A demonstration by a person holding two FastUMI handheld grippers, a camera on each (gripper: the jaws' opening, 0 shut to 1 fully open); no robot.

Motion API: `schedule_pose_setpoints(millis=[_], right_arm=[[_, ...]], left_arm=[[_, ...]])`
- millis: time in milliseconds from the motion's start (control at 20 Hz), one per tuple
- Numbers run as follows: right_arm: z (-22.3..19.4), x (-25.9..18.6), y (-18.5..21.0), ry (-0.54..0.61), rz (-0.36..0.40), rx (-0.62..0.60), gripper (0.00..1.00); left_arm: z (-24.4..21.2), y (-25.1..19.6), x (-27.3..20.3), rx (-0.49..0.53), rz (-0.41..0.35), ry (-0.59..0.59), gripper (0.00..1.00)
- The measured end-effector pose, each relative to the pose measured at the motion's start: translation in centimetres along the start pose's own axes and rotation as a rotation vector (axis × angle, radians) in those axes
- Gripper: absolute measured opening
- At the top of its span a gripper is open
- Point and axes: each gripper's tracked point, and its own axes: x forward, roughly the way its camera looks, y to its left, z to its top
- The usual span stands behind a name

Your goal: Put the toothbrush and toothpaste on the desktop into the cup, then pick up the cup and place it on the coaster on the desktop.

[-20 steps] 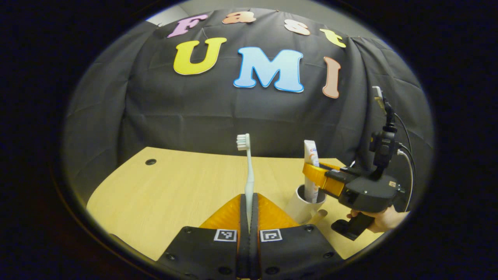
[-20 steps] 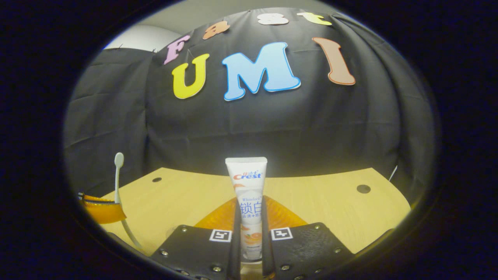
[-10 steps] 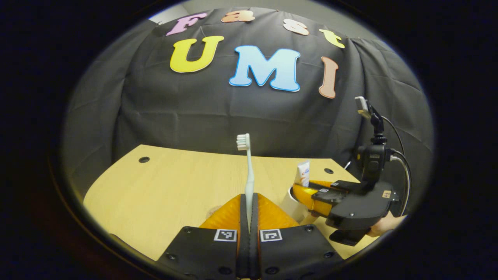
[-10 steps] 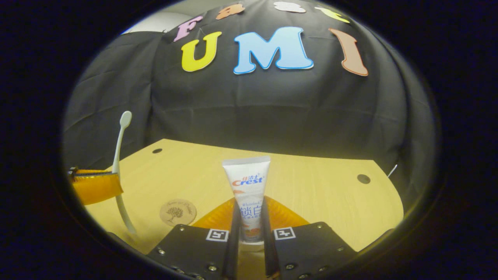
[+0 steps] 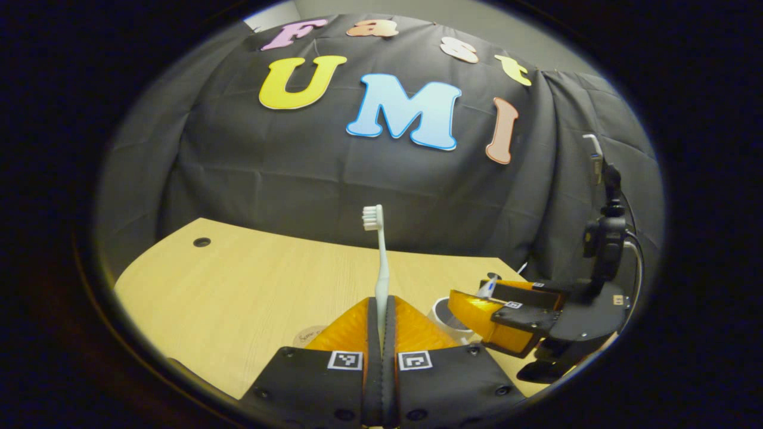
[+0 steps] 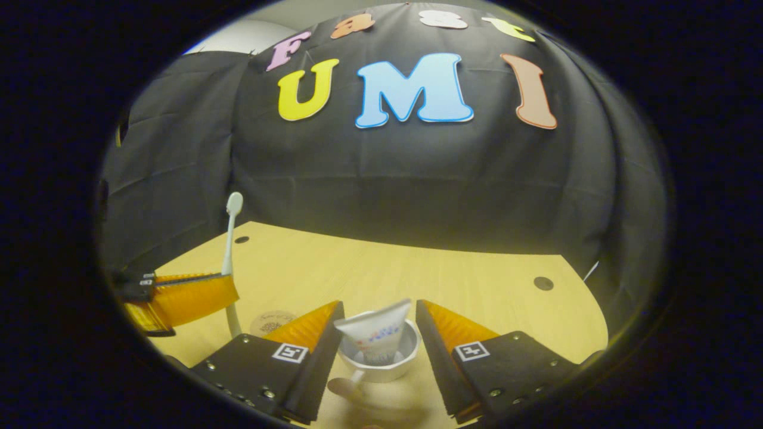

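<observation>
over the bench (image 6: 477, 280) my right gripper (image 6: 377, 333) fingers stand apart around the cup (image 6: 381, 366), toothpaste (image 6: 375, 336) already inside, while my left gripper (image 5: 381, 333) pinches the toothbrush (image 5: 381, 268) upright, uncupped, coaster (image 6: 272, 323) move left.

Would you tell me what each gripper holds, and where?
Left gripper pinches the toothbrush by its lower handle. Right gripper holds nothing; toothpaste sits in the cup.

nothing legible here: the toothpaste (image 6: 374, 335) in the cup (image 6: 381, 366) carries blurred print, and the coaster (image 6: 272, 323) beside the cup has unreadable marks.
</observation>
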Motion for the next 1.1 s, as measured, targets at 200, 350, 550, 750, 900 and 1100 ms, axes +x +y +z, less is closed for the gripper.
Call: schedule_pose_setpoints(millis=[200, 350, 550, 750, 900, 1100], right_arm=[[3.2, -2.9, -1.1, -0.064, -0.029, 0.068, 0.82], [5.0, -4.9, -2.5, -0.116, -0.071, 0.104, 0.81], [5.5, -6.9, -3.8, -0.135, -0.115, 0.137, 0.82], [4.3, -7.9, -4.6, -0.109, -0.141, 0.164, 0.82], [2.7, -8.7, -4.8, -0.066, -0.146, 0.218, 0.82], [1.9, -9.6, -5.2, -0.037, -0.166, 0.260, 0.82]], left_arm=[[1.8, -1.2, 1.9, 0.019, -0.044, -0.076, 0.07], [2.6, -2.3, 3.3, 0.058, -0.078, -0.110, 0.07], [3.9, -4.7, 4.5, 0.068, -0.147, -0.160, 0.07], [4.8, -7.1, 5.7, 0.063, -0.204, -0.203, 0.07], [4.5, -8.7, 6.9, 0.057, -0.243, -0.220, 0.07], [3.3, -9.4, 8.7, 0.042, -0.276, -0.214, 0.07]])
